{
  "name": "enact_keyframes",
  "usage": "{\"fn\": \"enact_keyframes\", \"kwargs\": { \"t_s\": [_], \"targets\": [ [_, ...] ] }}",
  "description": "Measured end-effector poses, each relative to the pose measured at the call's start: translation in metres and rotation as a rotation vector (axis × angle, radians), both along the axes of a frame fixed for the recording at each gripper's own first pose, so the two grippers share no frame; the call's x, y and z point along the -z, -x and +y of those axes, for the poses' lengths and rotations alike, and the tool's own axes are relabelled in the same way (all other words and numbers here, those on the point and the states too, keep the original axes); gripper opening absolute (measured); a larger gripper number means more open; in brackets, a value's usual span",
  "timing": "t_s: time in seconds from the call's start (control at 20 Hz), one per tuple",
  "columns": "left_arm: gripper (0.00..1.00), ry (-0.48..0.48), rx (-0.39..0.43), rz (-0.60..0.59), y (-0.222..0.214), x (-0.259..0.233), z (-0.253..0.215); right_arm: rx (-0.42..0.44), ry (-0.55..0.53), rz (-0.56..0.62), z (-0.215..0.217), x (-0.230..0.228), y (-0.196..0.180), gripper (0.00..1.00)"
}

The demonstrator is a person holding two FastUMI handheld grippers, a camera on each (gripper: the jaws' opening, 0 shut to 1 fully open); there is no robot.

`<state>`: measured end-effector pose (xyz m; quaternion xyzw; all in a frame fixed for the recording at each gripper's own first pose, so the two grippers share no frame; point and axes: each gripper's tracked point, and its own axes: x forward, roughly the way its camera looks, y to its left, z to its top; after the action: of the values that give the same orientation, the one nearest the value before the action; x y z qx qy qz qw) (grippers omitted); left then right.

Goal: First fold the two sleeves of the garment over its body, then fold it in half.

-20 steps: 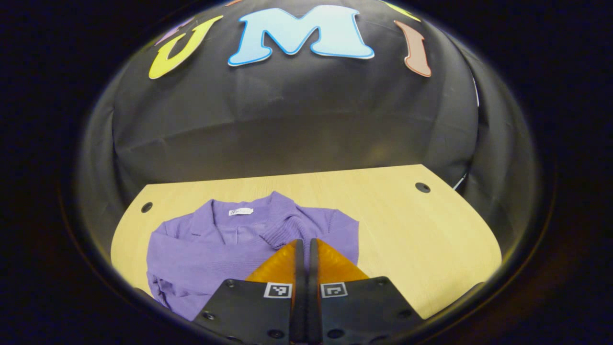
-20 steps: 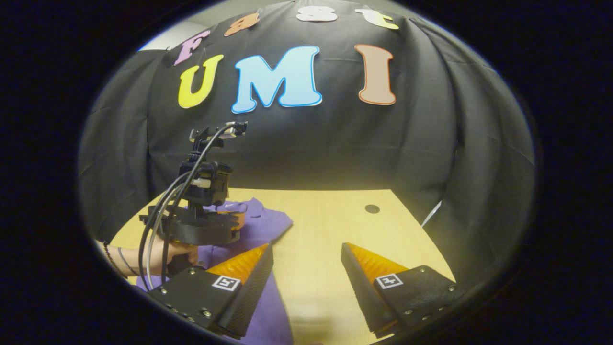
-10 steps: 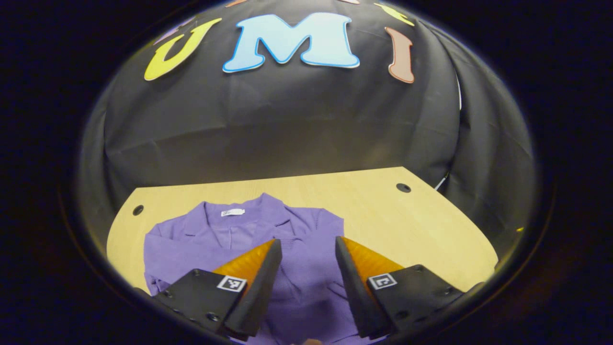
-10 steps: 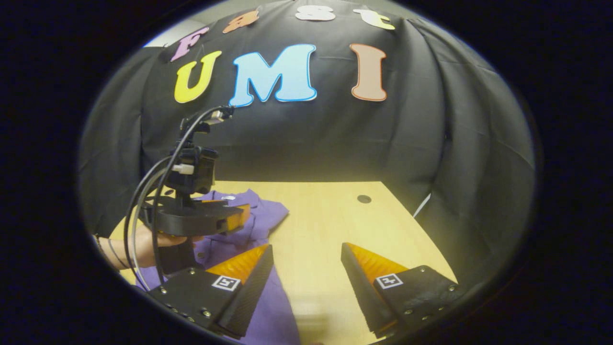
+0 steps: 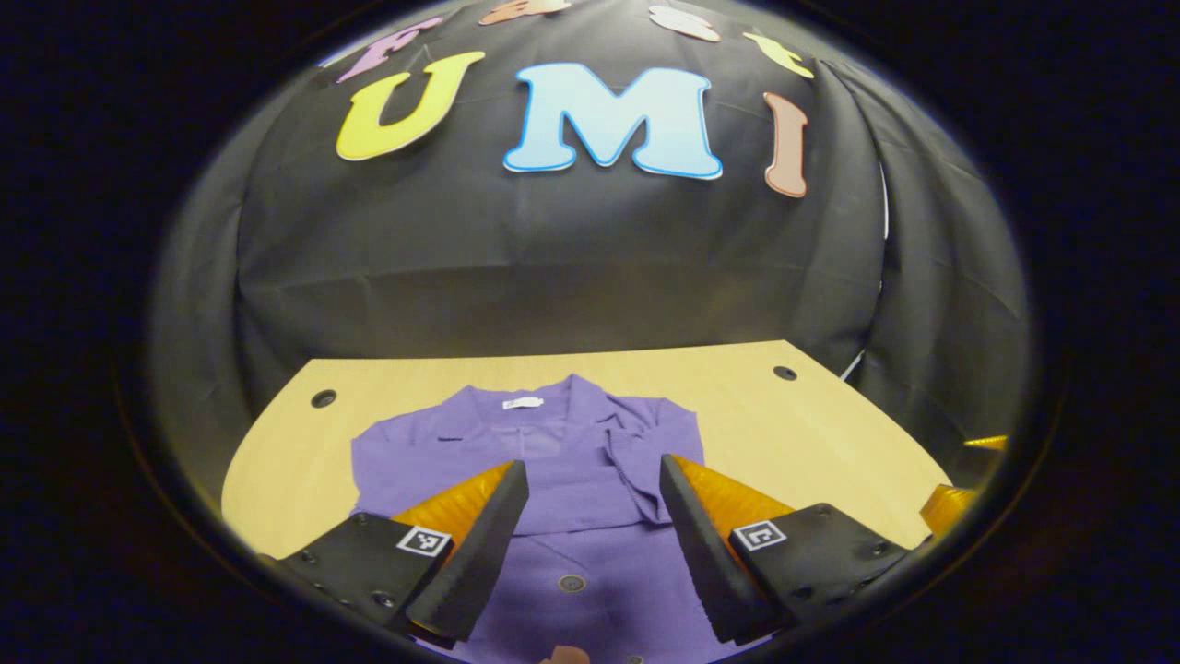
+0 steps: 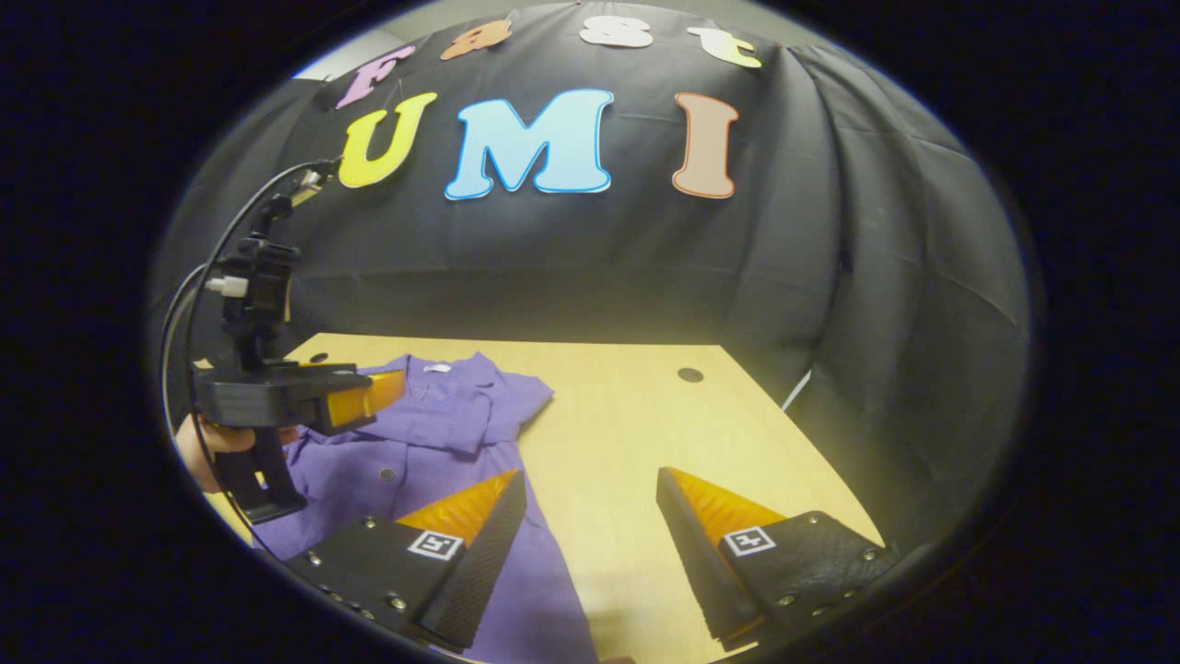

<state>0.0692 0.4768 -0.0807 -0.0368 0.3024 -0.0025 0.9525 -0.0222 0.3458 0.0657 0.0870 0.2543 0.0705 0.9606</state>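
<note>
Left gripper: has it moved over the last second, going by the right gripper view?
Yes. Against the table's hole, the left gripper has drawn back to the left, off the purple garment, and now hangs open.

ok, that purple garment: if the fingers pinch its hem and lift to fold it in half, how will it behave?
Probably floppy: the purple garment lies flat on the table with soft creases, and a sleeve drapes limply over its body. It looks thin and light, so one pinch may lift it, with the free cloth sagging. The smooth tabletop may let it slide.
</note>
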Motion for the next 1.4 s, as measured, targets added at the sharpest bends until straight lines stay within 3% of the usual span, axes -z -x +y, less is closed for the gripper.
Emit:
{"fn": "enact_keyframes", "kwargs": {
  "t_s": [0.4, 1.05, 1.4],
  "targets": [
    [0.97, -0.022, -0.046, 0.041, 0.09, -0.003, 0.058, -0.044, -0.011, 0.088, 0.032, 0.027, 0.035, 0.88],
    [0.97, 0.011, -0.152, 0.171, 0.239, 0.016, 0.131, -0.05, 0.025, 0.203, 0.041, 0.073, 0.092, 0.86],
    [0.97, 0.055, -0.153, 0.296, 0.299, 0.042, 0.133, -0.059, 0.042, 0.308, 0.04, 0.109, 0.12, 0.86]
  ]
}}
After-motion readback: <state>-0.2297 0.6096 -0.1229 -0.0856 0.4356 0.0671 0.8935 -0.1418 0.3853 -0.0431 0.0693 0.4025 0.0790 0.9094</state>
